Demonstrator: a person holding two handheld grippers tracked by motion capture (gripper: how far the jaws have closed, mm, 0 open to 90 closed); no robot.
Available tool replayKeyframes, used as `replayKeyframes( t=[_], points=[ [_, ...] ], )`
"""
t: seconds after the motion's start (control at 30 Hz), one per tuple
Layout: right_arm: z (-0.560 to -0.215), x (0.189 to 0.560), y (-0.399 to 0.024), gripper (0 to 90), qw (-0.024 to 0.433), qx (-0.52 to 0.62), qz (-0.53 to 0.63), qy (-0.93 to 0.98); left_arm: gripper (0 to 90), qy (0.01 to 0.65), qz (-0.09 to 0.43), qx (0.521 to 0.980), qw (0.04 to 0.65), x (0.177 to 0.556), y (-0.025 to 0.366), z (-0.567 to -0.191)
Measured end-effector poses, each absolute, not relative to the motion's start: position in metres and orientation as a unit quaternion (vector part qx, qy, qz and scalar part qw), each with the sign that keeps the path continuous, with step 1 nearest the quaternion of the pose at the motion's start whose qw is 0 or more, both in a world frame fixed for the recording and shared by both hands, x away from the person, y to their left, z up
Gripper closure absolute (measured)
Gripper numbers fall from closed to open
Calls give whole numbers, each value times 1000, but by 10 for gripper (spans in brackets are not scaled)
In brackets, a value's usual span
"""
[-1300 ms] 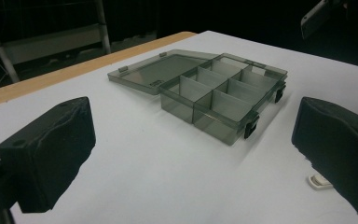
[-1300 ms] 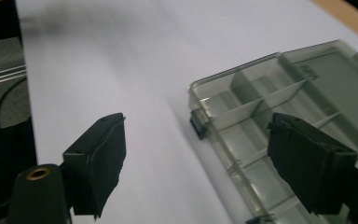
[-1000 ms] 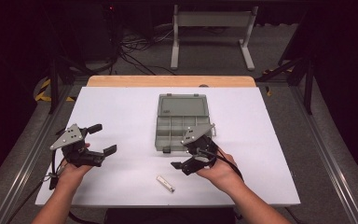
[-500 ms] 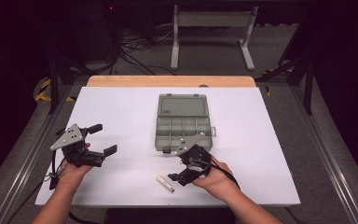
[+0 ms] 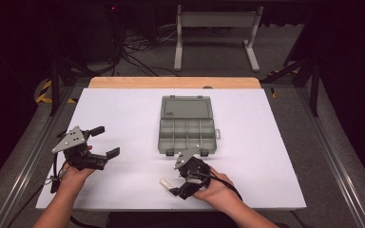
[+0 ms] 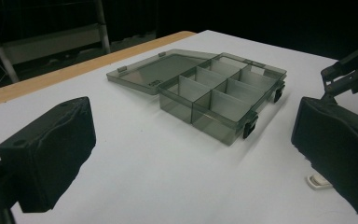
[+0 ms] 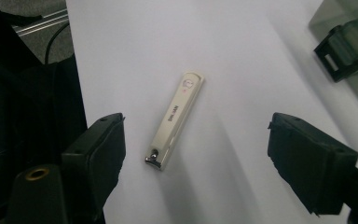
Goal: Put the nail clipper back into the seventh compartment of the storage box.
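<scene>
A: Lining up, I'd say: right gripper [image 5: 177,183] hovers low, jaws apart, straddling the cream-coloured metal nail clipper [image 7: 174,120] flat on the white worktop [image 5: 123,118].

B: Step in hand?

A: Likely a pickup. Next move calls for lowering and closing across the clipper's narrow sides.

B: Surroundings?

A: Grey translucent plastic compartment box [image 5: 187,126], lid open, compartments seemingly empty, just beyond the clipper. Left gripper [image 5: 102,141] hangs well apart, jaws wide, holding nothing. Nothing blocks; thin clipper may slip.

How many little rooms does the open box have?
8. The box holds two rows of four: one row next to the lid, one row at the front by the latches.
</scene>
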State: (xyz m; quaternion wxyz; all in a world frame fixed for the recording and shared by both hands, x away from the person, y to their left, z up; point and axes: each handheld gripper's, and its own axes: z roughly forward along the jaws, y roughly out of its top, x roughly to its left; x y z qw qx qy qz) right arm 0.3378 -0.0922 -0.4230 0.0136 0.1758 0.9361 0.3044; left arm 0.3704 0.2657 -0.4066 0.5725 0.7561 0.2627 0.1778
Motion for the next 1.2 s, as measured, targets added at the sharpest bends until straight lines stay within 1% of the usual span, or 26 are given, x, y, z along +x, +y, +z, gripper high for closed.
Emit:
replayKeyframes(
  t=[0.27,0.43,0.47,0.5,0.6,0.63,0.9,1.07,1.2],
  points=[
    [-433,333,-88,195,5,171,298,939,6,264,177,756,572,370,265,-407],
    [-435,330,-85,213,14,170,295,940,11,262,180,754,574,369,264,-407],
    [-435,330,-85,234,13,172,299,939,12,262,179,755,574,369,264,-406],
    [-435,330,-85,281,14,175,301,937,12,263,178,753,576,369,264,-407],
    [-435,330,-84,351,13,179,305,935,12,264,180,753,575,370,264,-407],
    [-435,330,-84,351,13,179,305,935,12,263,180,755,573,370,265,-406],
    [-439,327,-79,512,18,176,299,938,12,262,181,756,572,370,265,-407],
    [-442,325,-77,584,24,175,289,941,12,261,181,757,571,370,264,-407],
    [-442,324,-76,616,34,176,285,941,13,262,179,758,570,370,263,-407]
  ],
)
